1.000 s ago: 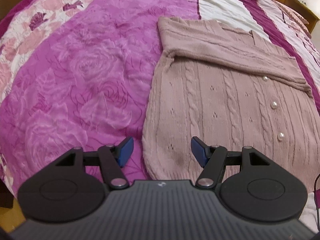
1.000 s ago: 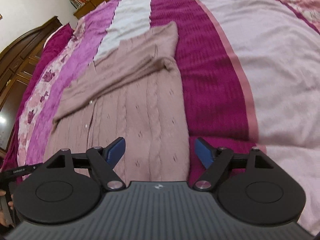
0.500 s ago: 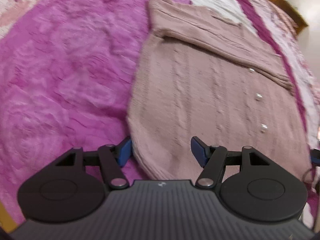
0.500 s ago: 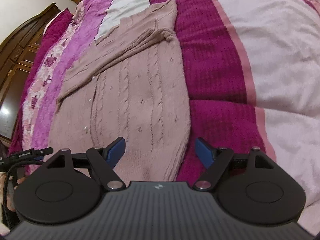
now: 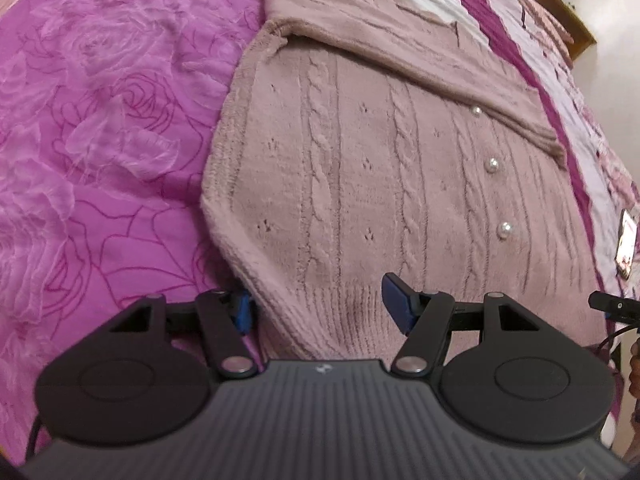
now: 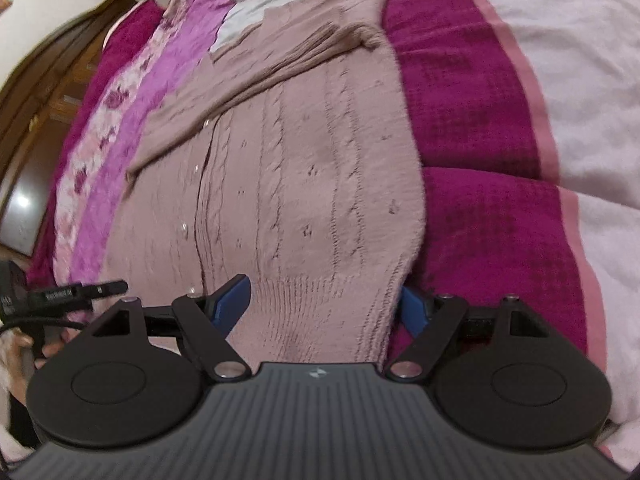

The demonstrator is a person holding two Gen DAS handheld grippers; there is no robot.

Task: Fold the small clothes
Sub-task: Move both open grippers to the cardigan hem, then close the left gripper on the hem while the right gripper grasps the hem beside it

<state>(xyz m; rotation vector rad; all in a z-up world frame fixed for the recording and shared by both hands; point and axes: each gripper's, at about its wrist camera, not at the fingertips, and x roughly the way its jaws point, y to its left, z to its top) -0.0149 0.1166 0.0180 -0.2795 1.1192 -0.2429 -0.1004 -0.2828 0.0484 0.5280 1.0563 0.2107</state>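
Observation:
A dusty-pink cable-knit cardigan point(image 5: 380, 152) with pearl buttons lies flat on the bed, sleeves folded across its chest. It also shows in the right wrist view point(image 6: 304, 184). My left gripper point(image 5: 320, 306) is open, its jaws straddling the hem's left corner, the left pad under the fabric edge. My right gripper point(image 6: 326, 302) is open, its jaws straddling the hem's right corner, the right pad partly behind the edge.
The bed carries a magenta rose-pattern cover point(image 5: 100, 120) on the left and a dark pink and pale striped blanket point(image 6: 500, 120) on the right. Wooden furniture point(image 6: 44, 92) stands beyond the bed. The other gripper's tip point(image 5: 612, 304) shows at the right edge.
Both grippers have moved down and forward onto the cardigan's hem. The hem corners now lie between the open jaws. The cardigan has not shifted.

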